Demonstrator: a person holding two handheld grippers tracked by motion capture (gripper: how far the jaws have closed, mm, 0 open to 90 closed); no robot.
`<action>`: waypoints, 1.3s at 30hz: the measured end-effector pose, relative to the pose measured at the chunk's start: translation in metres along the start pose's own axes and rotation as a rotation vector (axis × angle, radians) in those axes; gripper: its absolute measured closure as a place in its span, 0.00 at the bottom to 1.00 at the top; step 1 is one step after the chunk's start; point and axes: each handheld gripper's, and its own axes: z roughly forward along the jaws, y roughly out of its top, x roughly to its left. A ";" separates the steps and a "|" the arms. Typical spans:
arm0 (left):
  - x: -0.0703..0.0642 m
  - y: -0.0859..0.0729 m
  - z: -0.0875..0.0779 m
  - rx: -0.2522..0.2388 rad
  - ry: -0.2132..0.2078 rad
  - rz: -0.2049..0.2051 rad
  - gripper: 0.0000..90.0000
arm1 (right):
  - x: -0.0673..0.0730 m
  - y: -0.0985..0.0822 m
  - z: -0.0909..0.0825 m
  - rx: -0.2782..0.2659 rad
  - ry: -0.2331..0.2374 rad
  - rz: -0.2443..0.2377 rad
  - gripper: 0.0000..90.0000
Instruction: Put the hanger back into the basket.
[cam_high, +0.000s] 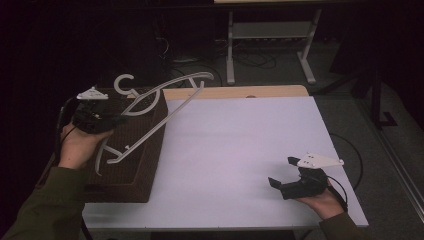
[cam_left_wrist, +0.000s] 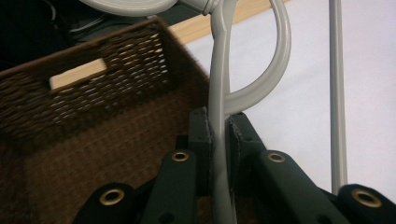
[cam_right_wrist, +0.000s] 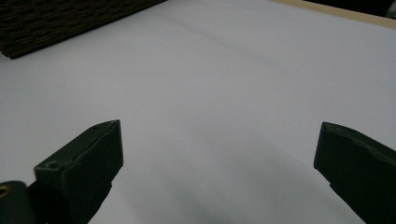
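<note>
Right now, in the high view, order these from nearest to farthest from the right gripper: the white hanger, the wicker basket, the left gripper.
1. Wicker basket: its near corner lies closest to the right gripper, across the white table.
2. White hanger: raised over the basket, its long bar slanting toward the far edge.
3. Left gripper: far left, clamped on the hanger.

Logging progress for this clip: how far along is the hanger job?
Done: the left gripper is shut on the grey hanger, lifted tilted above the wicker basket. In hand: carrying it. Left: setting it down; the right gripper waits open over the white table.
</note>
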 end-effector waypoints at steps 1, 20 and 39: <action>0.003 -0.001 -0.002 0.002 0.008 0.002 0.91 | 0.000 0.000 0.000 0.000 -0.001 -0.001 0.01; 0.076 -0.049 -0.030 0.037 0.142 -0.058 0.91 | -0.001 -0.001 0.001 0.006 -0.009 0.005 0.01; 0.100 -0.069 -0.025 0.146 0.198 -0.051 0.91 | -0.001 -0.001 0.001 0.001 -0.016 0.007 0.01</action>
